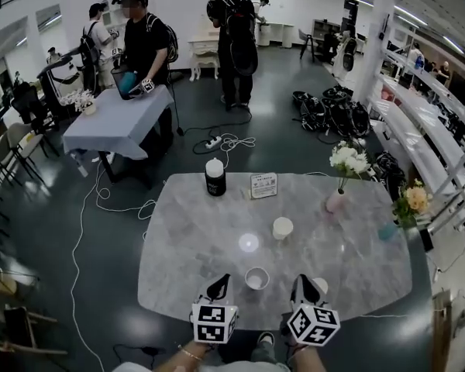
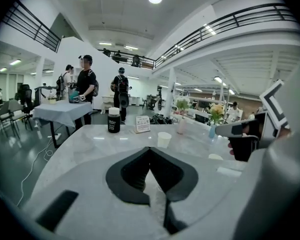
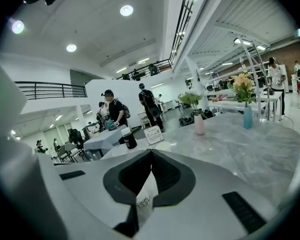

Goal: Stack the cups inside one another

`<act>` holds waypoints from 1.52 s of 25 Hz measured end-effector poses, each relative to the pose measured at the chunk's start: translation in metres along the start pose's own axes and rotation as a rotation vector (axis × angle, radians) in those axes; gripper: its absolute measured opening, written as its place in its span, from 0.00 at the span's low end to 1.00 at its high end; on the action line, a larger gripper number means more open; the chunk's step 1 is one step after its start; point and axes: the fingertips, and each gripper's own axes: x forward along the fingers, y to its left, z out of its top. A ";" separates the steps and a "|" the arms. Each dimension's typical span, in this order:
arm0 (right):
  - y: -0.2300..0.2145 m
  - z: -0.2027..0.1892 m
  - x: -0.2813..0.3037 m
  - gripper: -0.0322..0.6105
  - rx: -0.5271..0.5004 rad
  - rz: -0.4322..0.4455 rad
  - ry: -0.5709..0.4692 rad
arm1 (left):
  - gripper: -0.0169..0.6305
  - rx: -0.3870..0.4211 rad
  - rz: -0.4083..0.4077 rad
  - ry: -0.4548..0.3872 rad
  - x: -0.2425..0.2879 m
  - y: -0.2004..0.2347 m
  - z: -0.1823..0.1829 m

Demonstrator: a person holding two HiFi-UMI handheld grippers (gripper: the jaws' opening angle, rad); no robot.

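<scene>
**A:** We're opening on the white paper cup with print on its side (image 3: 146, 196). It's sitting pinched by its thin wall in the right tongs (image 3: 151, 153), down at the near edge of the grey marble worktop (image 1: 178, 246).

**B:** So those tongs are clamping right down on it?

**A:** Fully closed, with the paper filling the slot between them. The left tongs (image 2: 150, 150) are showing their tips pressed together. A pale sliver is showing behind the tips, and I can't tell whether that's worktop or something held.

**B:** Where are the other cups standing?

**A:** A second white paper cup (image 1: 256, 278) is standing mouth-up between the two tongs, apart from both. A third white paper cup (image 1: 282, 228) is waiting further out toward the middle, well apart from the second.

**B:** How's the stacking going?

**A:** I'd say it's only getting started. No cup is sitting inside another, one is in hand, and two nestings are left.

**B:** Anything crowding them?

**A:** Nothing's pressing in. A black bottle with a white cap (image 1: 215, 177) and a small white sign card (image 1: 263, 185) are lining the far edge. A pink vase of white flowers (image 1: 335, 201) and a blue vase (image 1: 387, 231) are keeping to the right.
</scene>
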 end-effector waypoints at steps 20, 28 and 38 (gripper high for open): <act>0.000 -0.005 0.040 0.06 -0.046 0.055 0.063 | 0.02 -0.030 0.102 -0.012 0.006 0.014 0.002; 0.009 -0.001 0.060 0.06 -0.077 0.095 0.086 | 0.02 -0.028 0.112 0.012 0.006 0.023 -0.005; -0.002 0.002 0.094 0.12 -0.106 0.090 0.103 | 0.02 -0.033 0.161 0.040 0.006 0.039 -0.015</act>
